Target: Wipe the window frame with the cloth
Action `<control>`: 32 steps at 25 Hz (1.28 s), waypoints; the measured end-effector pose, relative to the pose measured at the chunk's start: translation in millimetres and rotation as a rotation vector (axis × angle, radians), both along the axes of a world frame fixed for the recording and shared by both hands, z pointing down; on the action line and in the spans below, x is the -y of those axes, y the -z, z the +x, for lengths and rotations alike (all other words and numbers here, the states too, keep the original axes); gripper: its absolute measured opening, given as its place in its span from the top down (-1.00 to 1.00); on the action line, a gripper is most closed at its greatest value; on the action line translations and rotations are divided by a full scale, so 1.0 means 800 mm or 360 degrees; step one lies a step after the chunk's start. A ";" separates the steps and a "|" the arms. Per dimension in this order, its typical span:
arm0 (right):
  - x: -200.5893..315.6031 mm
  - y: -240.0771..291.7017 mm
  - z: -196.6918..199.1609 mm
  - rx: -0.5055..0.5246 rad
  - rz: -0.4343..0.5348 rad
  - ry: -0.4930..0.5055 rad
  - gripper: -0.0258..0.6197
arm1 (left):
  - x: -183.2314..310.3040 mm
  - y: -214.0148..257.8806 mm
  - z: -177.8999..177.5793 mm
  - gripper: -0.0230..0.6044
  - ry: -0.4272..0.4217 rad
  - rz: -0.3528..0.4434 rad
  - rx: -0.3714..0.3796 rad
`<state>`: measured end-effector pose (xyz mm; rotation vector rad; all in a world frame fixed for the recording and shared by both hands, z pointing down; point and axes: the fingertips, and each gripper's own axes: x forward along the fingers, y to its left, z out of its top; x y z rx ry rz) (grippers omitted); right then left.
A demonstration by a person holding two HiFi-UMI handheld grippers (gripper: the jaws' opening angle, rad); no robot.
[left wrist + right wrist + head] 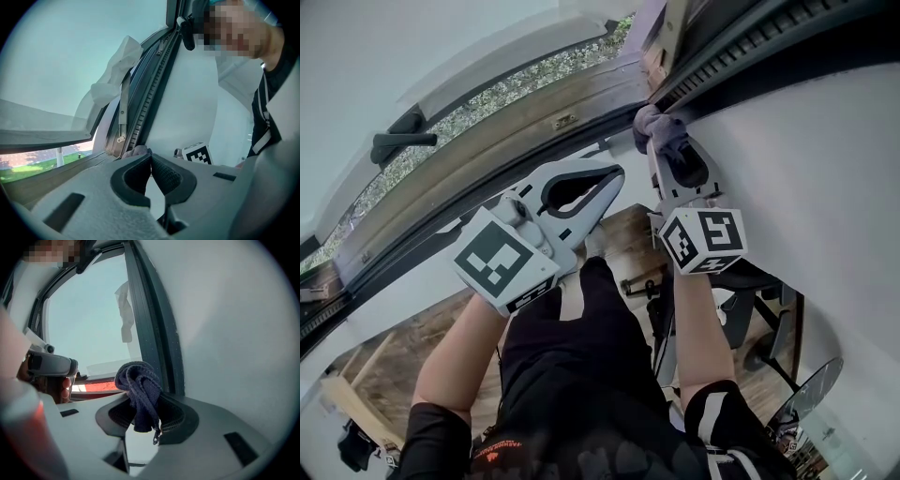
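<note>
Window frame (151, 324) just beside cloth (140, 387) pinched in right tool (145, 403).

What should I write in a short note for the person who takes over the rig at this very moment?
Right gripper: shut on the dark knitted cloth, which bunches out above the jaws.
Left gripper: shut, nothing between the jaws, held beside the right one and not on the frame.
Cloth: up at the corner of the dark window frame, next to the white wall. Whether it presses on the frame cannot be told.
Done: the cloth is gripped and brought to the frame.
Left: how much is wiped does not show, so it is probably safest to wipe along the whole frame from this corner.
</note>
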<state>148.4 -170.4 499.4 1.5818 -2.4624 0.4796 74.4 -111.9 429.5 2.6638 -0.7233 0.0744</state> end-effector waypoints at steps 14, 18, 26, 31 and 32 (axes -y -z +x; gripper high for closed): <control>-0.002 -0.009 -0.001 -0.0017 -0.0031 0.0017 0.53 | -0.007 0.000 -0.002 0.86 0.0013 -0.0002 0.0006; -0.009 0.004 -0.003 -0.0025 -0.0024 0.0023 0.53 | -0.011 0.008 -0.003 0.86 0.0014 0.0017 0.0004; -0.024 0.053 -0.009 0.0010 0.0059 0.0038 0.53 | -0.031 0.035 -0.010 0.86 0.0021 0.0069 0.0011; -0.043 0.094 -0.020 0.0024 0.0108 0.0074 0.53 | -0.051 0.060 -0.023 0.86 0.0033 0.0102 0.0019; -0.046 0.103 -0.023 0.0028 0.0123 0.0088 0.53 | -0.053 0.066 -0.028 0.86 0.0043 0.0119 0.0023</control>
